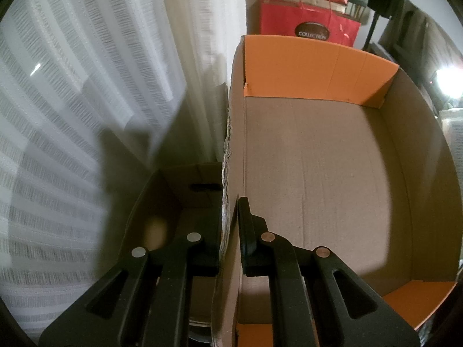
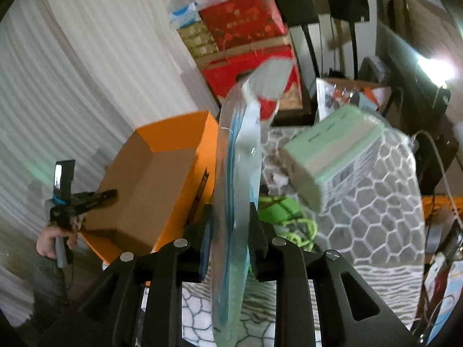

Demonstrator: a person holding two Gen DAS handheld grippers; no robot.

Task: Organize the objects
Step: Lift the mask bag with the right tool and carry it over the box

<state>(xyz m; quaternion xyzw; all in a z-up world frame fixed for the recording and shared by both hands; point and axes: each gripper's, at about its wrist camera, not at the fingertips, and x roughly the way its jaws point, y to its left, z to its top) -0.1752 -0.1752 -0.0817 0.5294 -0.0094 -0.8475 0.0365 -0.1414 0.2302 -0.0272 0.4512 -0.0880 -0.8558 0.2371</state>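
Observation:
An orange cardboard box [image 1: 303,66] with a bare brown inside stands open beside the white curtain. My left gripper [image 1: 228,211] is shut on the box's left wall, one finger inside and one outside. The right wrist view shows the same box [image 2: 162,173] at the left, with the left gripper [image 2: 110,193] on its wall and a hand [image 2: 55,243] on the handle. My right gripper [image 2: 231,231] is shut on a clear plastic packet [image 2: 237,150] with blue and white contents, which stands upright between its fingers. A mint-green box [image 2: 332,156] lies tilted on the patterned blanket [image 2: 376,217].
A bright green cord [image 2: 289,219] lies on the blanket behind the packet. Red gift bags [image 1: 309,23] and stacked cartons [image 2: 240,20] stand behind the orange box. Black stands [image 2: 344,0] and a bright lamp [image 2: 434,66] are at the right. A white curtain [image 1: 86,72] fills the left.

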